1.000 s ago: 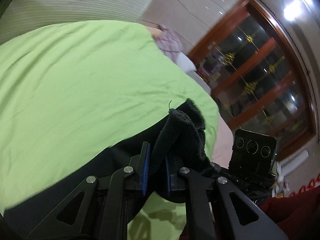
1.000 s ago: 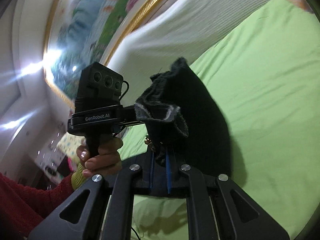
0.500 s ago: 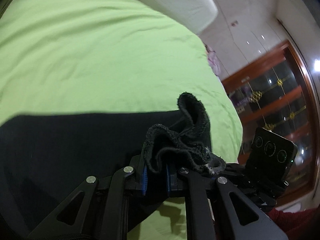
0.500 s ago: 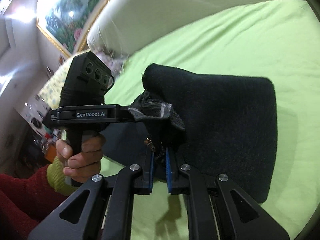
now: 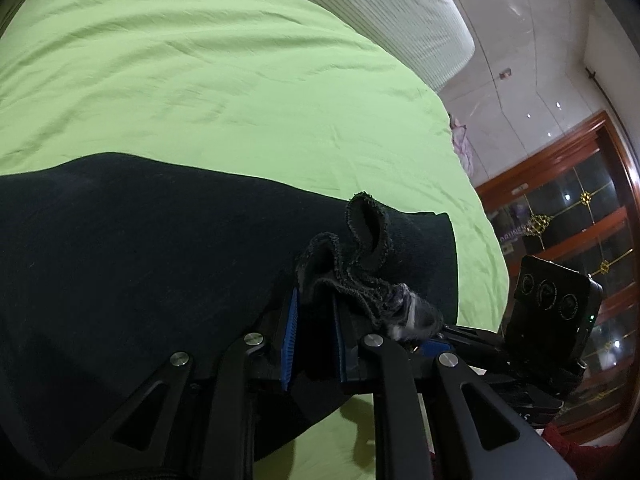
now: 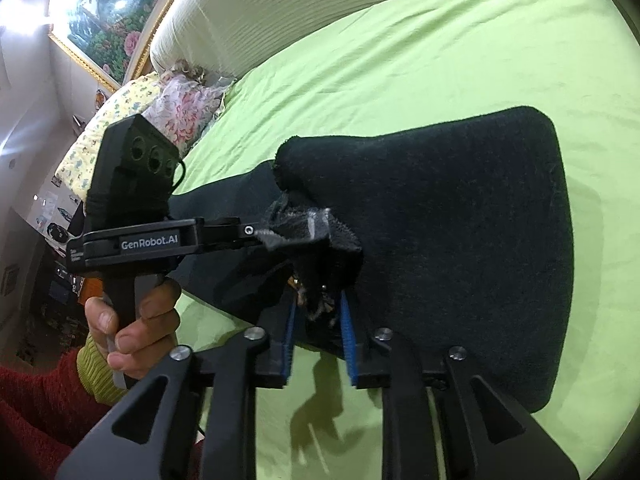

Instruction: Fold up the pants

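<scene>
One pair black pants (image 6: 460, 216) folded on one green bedsheet (image 5: 200, 80). Two handheld grippers: left gripper (image 5: 314, 332), right gripper (image 6: 318, 332). One hand (image 6: 132, 328) visible, one red sleeve (image 6: 36, 412) with one green cuff. One ribbed white headboard (image 6: 304, 12). One gilt-framed painting (image 6: 100, 12). Floral pillows (image 6: 168, 108) beside headboard, seemingly two, edges unclear. One glass-fronted wooden cabinet (image 5: 580, 216).

Matt fuzzy black cloth pants (image 6: 460, 216)
</scene>
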Demonstrator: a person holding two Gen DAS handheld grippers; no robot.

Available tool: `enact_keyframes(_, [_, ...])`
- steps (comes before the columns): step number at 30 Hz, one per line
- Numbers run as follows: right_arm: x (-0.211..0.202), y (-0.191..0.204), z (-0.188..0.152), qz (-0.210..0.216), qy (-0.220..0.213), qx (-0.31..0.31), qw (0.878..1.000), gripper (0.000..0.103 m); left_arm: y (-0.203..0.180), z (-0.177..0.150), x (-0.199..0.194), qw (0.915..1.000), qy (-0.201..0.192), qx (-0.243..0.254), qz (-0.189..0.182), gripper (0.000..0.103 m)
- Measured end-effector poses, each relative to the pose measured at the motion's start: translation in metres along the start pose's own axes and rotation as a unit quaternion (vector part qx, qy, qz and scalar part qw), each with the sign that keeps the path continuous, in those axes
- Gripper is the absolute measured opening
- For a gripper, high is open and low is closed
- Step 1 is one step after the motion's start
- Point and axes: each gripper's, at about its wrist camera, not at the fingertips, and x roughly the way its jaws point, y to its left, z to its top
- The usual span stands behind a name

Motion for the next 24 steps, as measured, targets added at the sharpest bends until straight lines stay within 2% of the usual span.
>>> enact_keyframes(1, [0.0,-0.003,0.0,0.002,0.001,-0.004,1.0,0.033,0.001,-0.001,-0.003,1.0,-0.003,-0.002,0.004,0.015])
enact_keyframes(4, [0.002,0.002,0.0,0.0,0.004,-0.015,1.0,0.039,0.005,-0.006,-0.011,0.9997,-0.014,-0.011,0.016,0.022])
enact_keyframes(7, [0.001,0.005,0.001,0.0,0.007,-0.022,1.0,0.04,0.011,-0.012,-0.02,0.9992,-0.026,-0.023,0.023,0.025])
enact_keyframes(10, [-0.006,0.008,0.003,0.017,0.008,-0.023,1.0,0.04,0.017,-0.018,-0.03,0.9982,-0.037,-0.036,0.031,0.031])
enact_keyframes(12, [-0.016,0.01,0.005,0.03,0.001,-0.028,0.999,0.041,0.021,-0.02,-0.035,0.9976,-0.044,-0.044,0.03,0.037])
enact_keyframes(15, [-0.034,0.014,0.016,0.036,-0.026,-0.036,0.998,0.041,0.023,-0.025,-0.044,0.9969,-0.052,-0.049,0.034,0.037])
enact_keyframes(18, [-0.043,0.012,0.029,0.019,-0.047,-0.044,0.998,0.041,0.026,-0.034,-0.056,0.9957,-0.062,-0.056,0.039,0.044])
enact_keyframes(20, [-0.042,0.005,0.036,0.006,-0.053,-0.037,0.998,0.041,0.031,-0.039,-0.065,0.9945,-0.07,-0.068,0.036,0.045])
enact_keyframes(24, [-0.022,-0.015,0.046,0.0,-0.038,0.003,0.999,0.041,0.037,-0.049,-0.088,0.9902,-0.095,-0.087,0.054,0.049])
